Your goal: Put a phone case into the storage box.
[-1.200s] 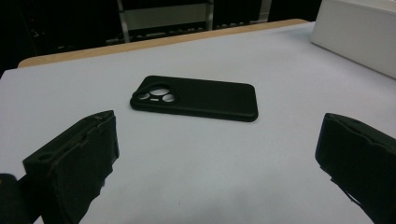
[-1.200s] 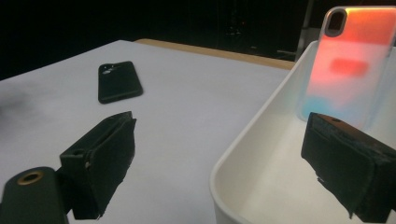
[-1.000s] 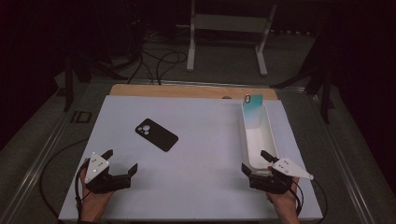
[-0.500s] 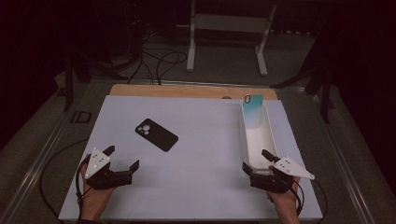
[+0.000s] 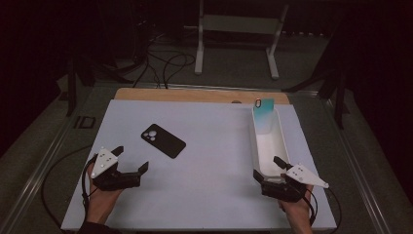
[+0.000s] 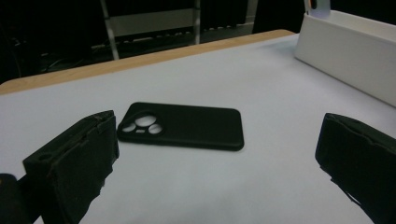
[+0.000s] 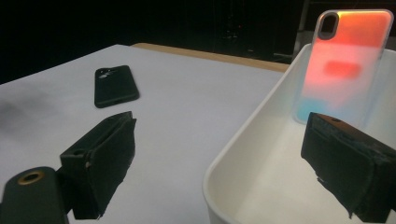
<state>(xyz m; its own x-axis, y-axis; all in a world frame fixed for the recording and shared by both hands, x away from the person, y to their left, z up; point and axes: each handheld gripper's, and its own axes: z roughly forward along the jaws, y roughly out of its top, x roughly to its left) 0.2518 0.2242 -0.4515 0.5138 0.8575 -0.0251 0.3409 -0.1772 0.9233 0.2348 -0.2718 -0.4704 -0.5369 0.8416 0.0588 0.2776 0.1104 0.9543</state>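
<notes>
High view: matte black rectangular phone case (image 5: 163, 141).

dim room, dark surroundings; white table (image 5: 209, 146) lit from above; close views soft, blurred.

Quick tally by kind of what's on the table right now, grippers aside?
Phone cases: 2, a black case lying flat on the white sheet and a colourful case leaning upright at the far end of the bin.
Bins: 1, the white bin.
Total: 3 things.
</notes>
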